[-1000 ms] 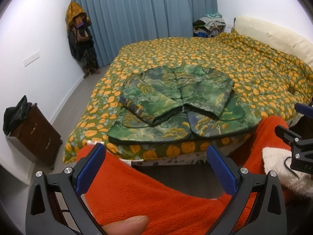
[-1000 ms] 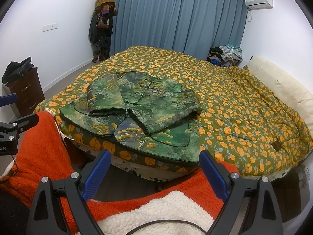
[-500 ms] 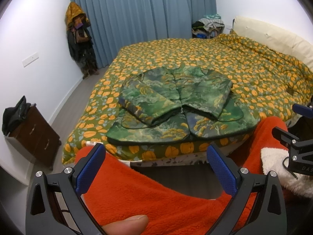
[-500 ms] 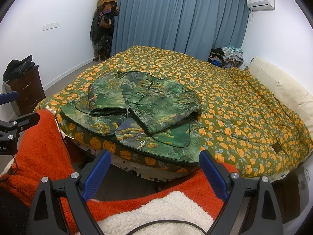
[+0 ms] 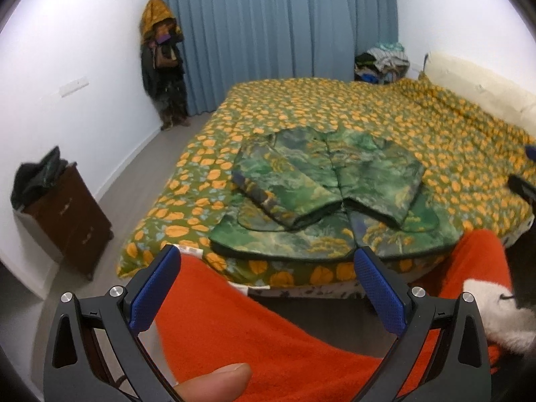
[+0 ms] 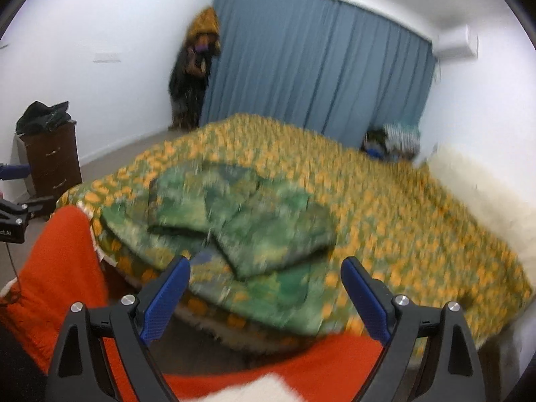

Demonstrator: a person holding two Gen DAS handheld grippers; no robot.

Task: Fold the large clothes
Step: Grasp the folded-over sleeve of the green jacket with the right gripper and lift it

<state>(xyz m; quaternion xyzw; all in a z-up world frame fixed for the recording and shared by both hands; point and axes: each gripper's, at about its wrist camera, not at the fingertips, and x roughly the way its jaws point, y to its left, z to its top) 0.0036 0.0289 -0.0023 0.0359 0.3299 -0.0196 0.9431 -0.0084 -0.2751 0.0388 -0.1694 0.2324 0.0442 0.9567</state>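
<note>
A green patterned jacket (image 5: 328, 194) lies on the bed near its front edge, both sleeves folded in over the body. It also shows, blurred, in the right wrist view (image 6: 241, 224). My left gripper (image 5: 268, 268) is open and empty, held back from the bed above an orange fleece sleeve (image 5: 234, 328). My right gripper (image 6: 266, 278) is open and empty, just short of the jacket's front hem.
The bed has an orange-and-green floral cover (image 5: 435, 127) and a cream headboard (image 5: 485, 90) at right. A dark wooden drawer chest (image 5: 67, 221) stands by the left wall. Blue curtains (image 5: 268, 33), hung coats (image 5: 160, 60) and a clothes pile (image 5: 382, 63) are at the back.
Both grippers have moved forward and up toward the bed; the right wrist view is now blurred by motion. The jacket has not moved. Both jaws stay open.
</note>
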